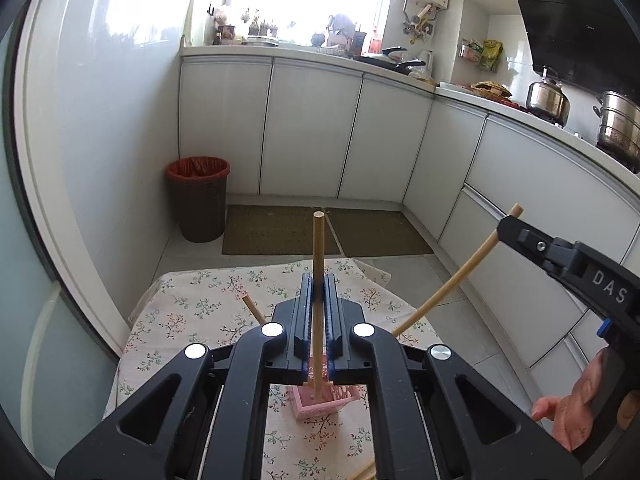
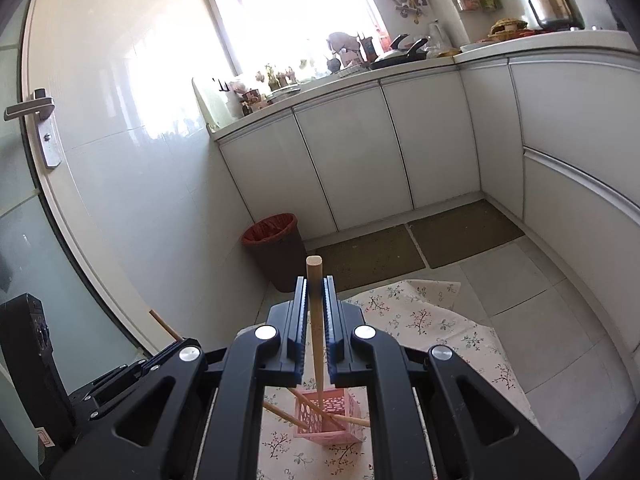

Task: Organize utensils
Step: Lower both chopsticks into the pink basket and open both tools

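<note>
Left wrist view: left tongs [image 1: 319, 292] pressed together on a chopstick [image 1: 318, 280], which stands about upright, its lower end down in the pink basket [image 1: 310, 404] on the bench w/ the flowered cloth [image 1: 200, 312]. Right tongs [image 1: 505, 229] come in from the right edge, pinching a 2nd chopstick [image 1: 456, 276] near its top; it slants down-left toward the basket. Another stick end [image 1: 251, 307] pokes out left of the tongs, and 1 more stick [image 1: 362, 472] lies at the bottom edge, apparently on the cloth.

Right wrist view: right tongs [image 2: 317, 292] closed on their chopstick [image 2: 316, 320], lower tip inside the basket [image 2: 332, 428]. 2 other sticks [image 2: 316, 410] lean in the basket, crossing. Left gripper body shows at lower left w/ a stick end [image 2: 164, 324] above it.

Progress, my guess: well along. Approx 2 sticks already in the basket, 2 more being lowered in, not released yet. Left to do: let both go, then collect the loose 1 on the cloth. Can't tell if more lie out of view.
</note>
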`<state>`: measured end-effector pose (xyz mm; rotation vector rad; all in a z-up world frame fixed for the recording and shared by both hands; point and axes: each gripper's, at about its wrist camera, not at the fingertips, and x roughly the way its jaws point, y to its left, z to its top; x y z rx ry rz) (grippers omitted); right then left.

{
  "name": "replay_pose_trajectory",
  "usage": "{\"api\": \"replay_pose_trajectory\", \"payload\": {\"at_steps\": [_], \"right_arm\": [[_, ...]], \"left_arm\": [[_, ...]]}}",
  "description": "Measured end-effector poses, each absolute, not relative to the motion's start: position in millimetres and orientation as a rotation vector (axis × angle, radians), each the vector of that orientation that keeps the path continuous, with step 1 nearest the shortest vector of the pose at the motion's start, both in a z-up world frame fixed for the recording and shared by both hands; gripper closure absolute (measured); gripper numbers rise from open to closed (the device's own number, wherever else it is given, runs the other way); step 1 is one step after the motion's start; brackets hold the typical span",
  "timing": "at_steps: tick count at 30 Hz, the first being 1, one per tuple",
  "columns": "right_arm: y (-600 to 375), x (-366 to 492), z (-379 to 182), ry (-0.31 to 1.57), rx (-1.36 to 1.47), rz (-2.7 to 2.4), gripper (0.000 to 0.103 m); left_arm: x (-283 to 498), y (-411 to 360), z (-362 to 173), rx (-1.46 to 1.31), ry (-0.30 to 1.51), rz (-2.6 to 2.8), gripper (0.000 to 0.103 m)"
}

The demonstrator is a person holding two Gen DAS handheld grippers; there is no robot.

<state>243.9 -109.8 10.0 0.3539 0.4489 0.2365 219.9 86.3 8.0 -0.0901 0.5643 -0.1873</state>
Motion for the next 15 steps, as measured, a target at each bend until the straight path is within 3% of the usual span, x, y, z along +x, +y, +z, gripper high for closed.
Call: {"api": "replay_pose_trajectory", "payload": {"at_steps": [8, 12, 15], "right_arm": [[-95, 271, -21, 0.477, 0.332, 0.256, 0.095], [-89, 276, -28, 0.5, 0.324, 0.27, 0.092], [-91, 272, -24, 0.494, 0.327, 0.269, 0.091]], "left_arm": [[237, 83, -18, -0.079, 0.618, -0.188, 0.097], [231, 91, -13, -0.097, 0.58, -0.151, 0.072], [225, 94, 0, -0.101, 0.548, -0.133, 0.065]]}}
